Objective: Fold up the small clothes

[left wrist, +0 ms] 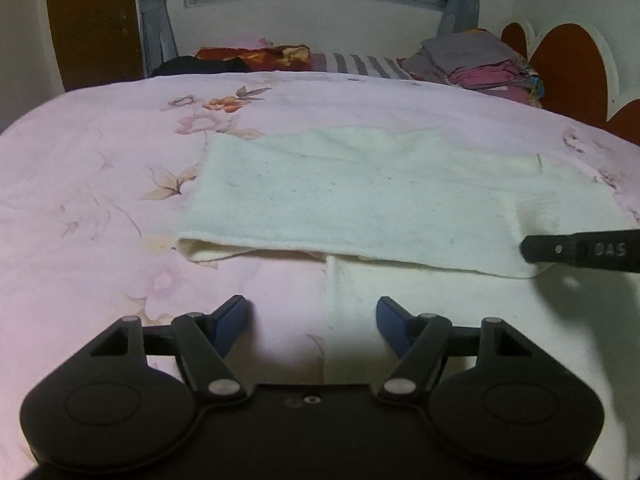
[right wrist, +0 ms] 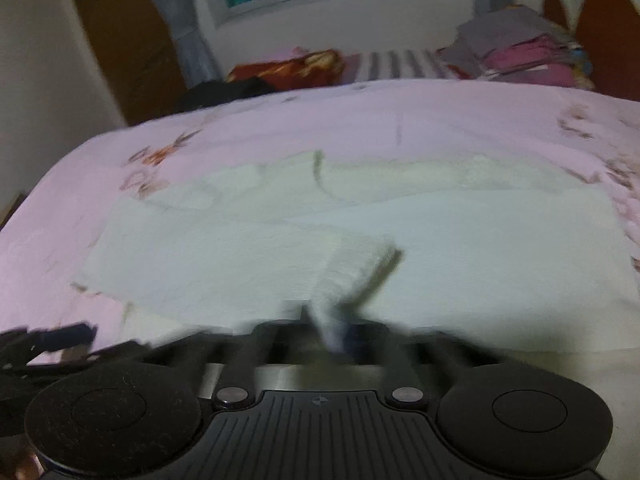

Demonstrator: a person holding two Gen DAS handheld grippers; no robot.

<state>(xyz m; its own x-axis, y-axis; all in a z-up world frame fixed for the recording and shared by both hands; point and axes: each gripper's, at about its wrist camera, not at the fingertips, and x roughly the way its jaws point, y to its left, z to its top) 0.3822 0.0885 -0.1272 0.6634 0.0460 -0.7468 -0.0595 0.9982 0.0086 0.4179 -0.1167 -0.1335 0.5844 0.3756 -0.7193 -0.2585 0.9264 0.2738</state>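
White cloth (left wrist: 360, 208) lies flat on the bed (left wrist: 100, 184), partly folded over itself. Left hand-held gripper (left wrist: 312, 320) has jaws apart, nothing between them — hovering just short of the cloth's near edge. Right hand-held gripper (right wrist: 340, 336) is clamped on a pinched-up tuft of the cloth; view blurred.

1. raised letters reading "das" stand on the black finger of the right hand-held gripper (left wrist: 582, 251), which reaches in at the near right corner of the white cloth (left wrist: 360, 208).
2. nothing else can be read; the right wrist view is too blurred for any lettering.
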